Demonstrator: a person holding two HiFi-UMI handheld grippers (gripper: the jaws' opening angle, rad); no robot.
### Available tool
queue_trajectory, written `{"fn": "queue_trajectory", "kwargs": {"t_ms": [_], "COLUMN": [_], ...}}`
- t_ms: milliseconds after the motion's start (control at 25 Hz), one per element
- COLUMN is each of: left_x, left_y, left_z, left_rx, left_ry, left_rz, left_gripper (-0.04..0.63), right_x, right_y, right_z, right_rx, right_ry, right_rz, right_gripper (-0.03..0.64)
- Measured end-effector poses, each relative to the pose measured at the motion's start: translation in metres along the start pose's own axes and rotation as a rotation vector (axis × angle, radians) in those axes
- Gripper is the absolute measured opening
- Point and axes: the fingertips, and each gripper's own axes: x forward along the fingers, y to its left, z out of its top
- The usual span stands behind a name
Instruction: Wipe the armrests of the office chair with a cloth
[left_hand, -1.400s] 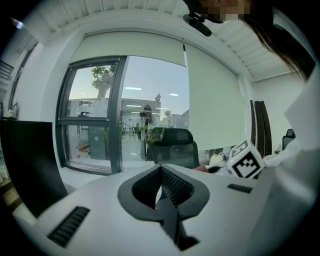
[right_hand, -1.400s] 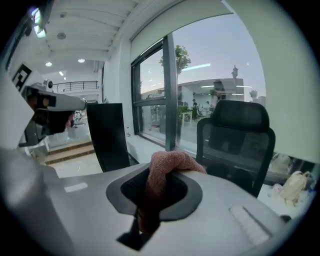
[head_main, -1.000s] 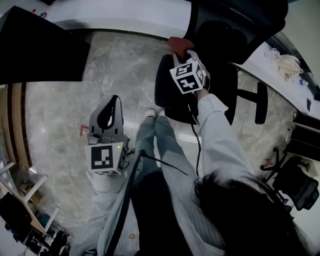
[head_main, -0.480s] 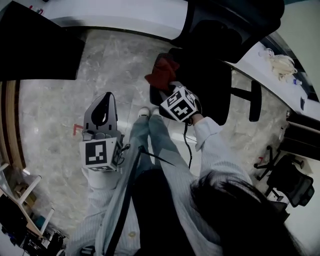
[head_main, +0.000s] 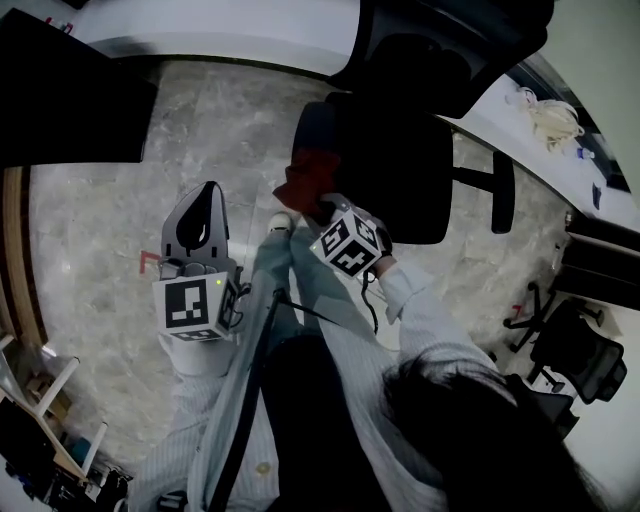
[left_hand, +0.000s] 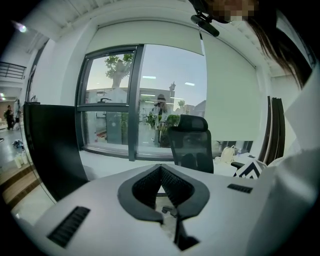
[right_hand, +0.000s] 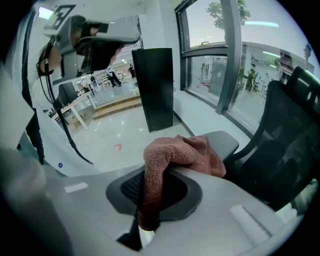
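Note:
The black office chair (head_main: 400, 150) stands ahead of me, seen from above. Its left armrest (head_main: 305, 135) runs toward me, and the right armrest (head_main: 503, 190) sticks out on the far side. My right gripper (head_main: 320, 207) is shut on a reddish cloth (head_main: 308, 180) at the near end of the left armrest. In the right gripper view the cloth (right_hand: 172, 155) drapes over the jaws, with the armrest pad (right_hand: 227, 141) just beyond it. My left gripper (head_main: 210, 192) hangs over the floor left of the chair, shut and holding nothing; its tips (left_hand: 161, 167) meet.
A black panel (head_main: 70, 95) stands at the upper left. A white desk (head_main: 545, 115) with small items runs along the right, with another chair (head_main: 580, 350) below it. A red mark (head_main: 150, 260) is on the marble floor. My legs are between the grippers.
My right gripper has drawn the cloth along the left armrest from its far end toward me. The left gripper has stayed about where it was.

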Motion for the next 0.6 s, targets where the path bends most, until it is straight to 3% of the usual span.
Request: {"fn": "queue_trajectory", "kwargs": {"t_ms": [160,440,600], "left_x": [-0.008,-0.030,-0.037], "left_y": [0.021,0.060,0.076], "left_z": [-0.014,-0.029,-0.031], "left_rx": [-0.020,-0.049,-0.062], "left_ry": [0.024,0.023,0.031], "left_rz": [0.037,0.120,0.156], "left_gripper": [0.003,0.003,0.003], "right_x": [0.012,0.034,0.043], "right_y": [-0.067,-0.201,-0.204], "right_z": [0.019,0.046,0.052], "right_rx": [0.094,0.256,0.303], "right_ry": [-0.020,-0.025,0.022], "right_rz": [-0.085,-0.313,-0.282], "right_gripper": [0.032,0.032,0.032]}}
